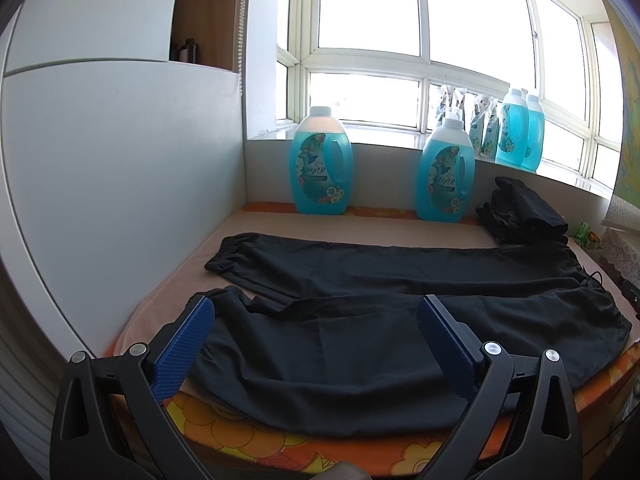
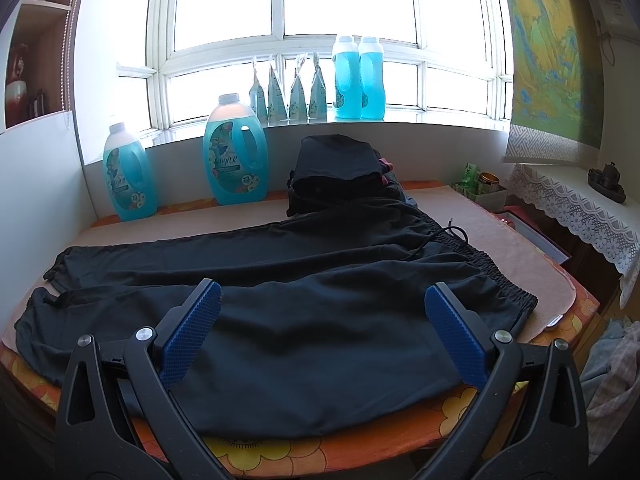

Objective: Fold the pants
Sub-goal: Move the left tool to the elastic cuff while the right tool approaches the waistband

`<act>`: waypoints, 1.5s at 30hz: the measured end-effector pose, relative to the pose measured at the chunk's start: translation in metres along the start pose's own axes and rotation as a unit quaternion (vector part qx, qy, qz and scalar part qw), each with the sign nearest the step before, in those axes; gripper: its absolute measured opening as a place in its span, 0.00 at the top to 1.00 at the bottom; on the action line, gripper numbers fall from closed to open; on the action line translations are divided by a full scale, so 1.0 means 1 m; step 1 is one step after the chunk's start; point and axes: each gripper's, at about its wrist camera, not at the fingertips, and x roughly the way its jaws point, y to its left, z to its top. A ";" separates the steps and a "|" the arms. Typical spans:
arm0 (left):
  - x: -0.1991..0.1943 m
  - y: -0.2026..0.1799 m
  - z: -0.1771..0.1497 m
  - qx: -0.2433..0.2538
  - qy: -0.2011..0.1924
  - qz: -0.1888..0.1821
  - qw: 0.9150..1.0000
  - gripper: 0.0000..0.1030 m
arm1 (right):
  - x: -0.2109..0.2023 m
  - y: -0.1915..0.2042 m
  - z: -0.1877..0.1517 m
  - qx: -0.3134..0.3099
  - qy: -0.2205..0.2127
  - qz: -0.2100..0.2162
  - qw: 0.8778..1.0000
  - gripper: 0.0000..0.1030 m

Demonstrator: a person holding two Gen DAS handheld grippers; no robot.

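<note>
Both our left gripper (image 1: 314,312) and right gripper (image 2: 322,300) hovered, jaws wide open, over black pants (image 2: 312,312) spread flat on the worktop (image 2: 516,236).

Both wrist cameras sit low at the near edge of the counter (image 1: 248,444), each looking forward between its own tongs toward the window (image 1: 368,8). The left view stands left of the window and catches the white wall (image 1: 120,160) there; the right view stands further right. Both share the black pants (image 2: 312,320) close below, and the window.
</note>
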 end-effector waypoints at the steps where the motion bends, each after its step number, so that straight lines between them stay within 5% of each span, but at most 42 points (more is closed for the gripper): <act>1: 0.001 0.002 0.000 -0.002 0.001 0.001 1.000 0.04 | 0.003 0.002 -0.001 -0.002 0.001 0.001 1.000 0.00; 10: 0.012 0.048 -0.005 -0.038 -0.004 0.005 0.999 0.13 | 0.005 0.012 -0.002 -0.040 -0.026 0.027 0.999 0.00; 24: 0.043 0.117 -0.007 -0.053 0.038 0.049 0.997 0.24 | 0.034 0.007 0.005 -0.046 0.015 0.061 0.997 0.00; 38: 0.085 0.137 -0.036 -0.073 0.107 0.043 0.991 0.42 | 0.051 -0.014 -0.016 -0.060 0.078 0.069 0.993 0.13; 45: 0.096 0.138 -0.022 -0.067 0.104 0.034 0.992 0.45 | 0.062 0.002 -0.001 -0.096 0.075 0.088 0.989 0.16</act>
